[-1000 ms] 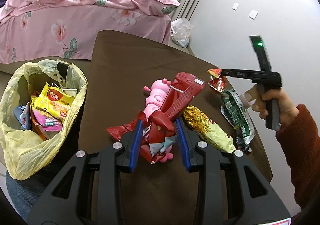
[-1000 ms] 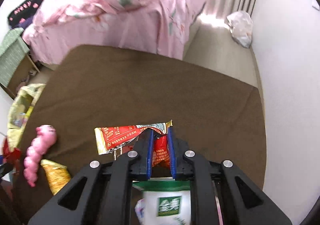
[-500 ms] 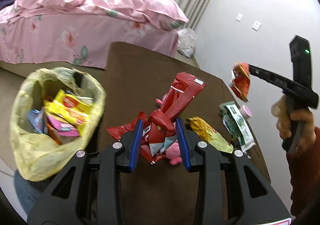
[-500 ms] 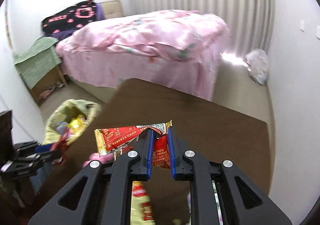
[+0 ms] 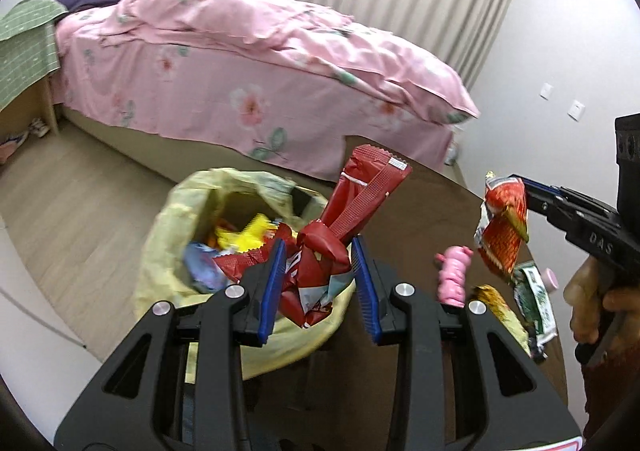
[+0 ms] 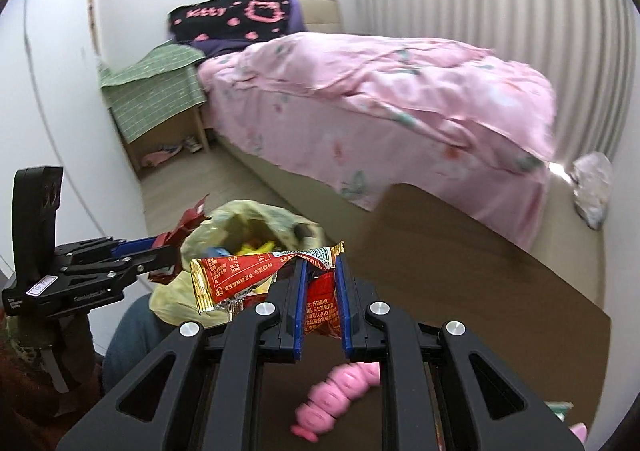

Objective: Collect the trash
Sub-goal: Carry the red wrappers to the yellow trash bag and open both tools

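My left gripper [image 5: 318,251] is shut on a bundle of crumpled red wrappers [image 5: 352,207] and hangs over the near rim of the yellow trash bag [image 5: 176,211], which holds several wrappers. From the right wrist view, this left gripper [image 6: 168,251] sits at the bag's left side. My right gripper [image 6: 320,271] is shut on a red and gold snack wrapper [image 6: 244,277], above the brown table [image 6: 480,291] and short of the yellow trash bag [image 6: 248,215]. The left wrist view shows the same wrapper [image 5: 502,227] dangling from the right gripper [image 5: 524,191].
A pink caterpillar toy [image 5: 452,275], a yellow wrapper [image 5: 498,305], a green and white packet [image 5: 534,303] and a small pink bottle [image 5: 550,279] lie on the table's right part. A pink bed [image 5: 248,63] stands behind. A white bag [image 6: 592,187] sits on the floor by the wall.
Both grippers have swung left and upward with their wrappers. The left one went from above the toy on the table to over the trash bag; the right one now faces the bag.
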The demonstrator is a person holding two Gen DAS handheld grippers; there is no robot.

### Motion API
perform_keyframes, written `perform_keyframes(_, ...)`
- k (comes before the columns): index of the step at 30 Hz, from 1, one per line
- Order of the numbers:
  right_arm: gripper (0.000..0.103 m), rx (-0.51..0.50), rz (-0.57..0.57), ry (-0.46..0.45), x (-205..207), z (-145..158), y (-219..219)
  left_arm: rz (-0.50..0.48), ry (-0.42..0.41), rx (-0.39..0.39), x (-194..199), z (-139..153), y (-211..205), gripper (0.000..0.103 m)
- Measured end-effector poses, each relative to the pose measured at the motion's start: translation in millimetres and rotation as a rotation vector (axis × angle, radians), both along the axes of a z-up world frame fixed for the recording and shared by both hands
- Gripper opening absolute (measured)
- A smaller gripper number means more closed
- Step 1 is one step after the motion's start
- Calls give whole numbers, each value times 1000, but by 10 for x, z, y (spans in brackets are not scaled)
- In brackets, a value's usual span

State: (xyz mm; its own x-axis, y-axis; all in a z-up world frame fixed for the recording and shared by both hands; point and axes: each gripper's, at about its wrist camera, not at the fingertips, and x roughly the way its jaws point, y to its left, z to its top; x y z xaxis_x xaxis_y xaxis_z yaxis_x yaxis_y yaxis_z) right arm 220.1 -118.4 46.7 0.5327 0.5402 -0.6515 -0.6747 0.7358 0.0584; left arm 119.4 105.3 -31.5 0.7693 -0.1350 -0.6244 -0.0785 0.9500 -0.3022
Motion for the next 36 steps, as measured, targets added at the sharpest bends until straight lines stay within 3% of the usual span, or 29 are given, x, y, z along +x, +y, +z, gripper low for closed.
perform_keyframes(5, 14, 6, 39, 14, 119, -82, 388, 112, -12, -37, 41, -65, 362, 32)
perform_keyframes(9, 14, 4, 74, 22, 274, -209, 704, 229, -26, -127, 83, -155, 691, 32)
perform_keyframes(14, 14, -38, 83, 53, 510, -582, 1024, 221, -1, -165, 272, -336, 702, 32)
perform_keyframes(20, 15, -71, 100, 153, 651, -1024, 1166, 255, 41, -252, 420, -561, 853, 32)
perform_keyframes(23, 19, -106, 159, 224, 627, -1191, 1243, 288, 29, -253, 382, -553, 905, 32)
perform_keyframes(24, 27, -120, 166, 229, 605, -1221, 1255, 300, 25, -258, 360, -544, 921, 33)
perform_keyframes(26, 37, -136, 179, 226, 540, -1241, 1248, 312, 16, -255, 344, -519, 935, 39)
perform_keyframes(30, 40, -128, 164, 226, 466, -1180, 1133, 330, -1, -242, 283, -451, 913, 46)
perform_keyframes(36, 43, -39, 65, 176, 376, -887, 618, 303, -38, -180, 205, -268, 753, 54)
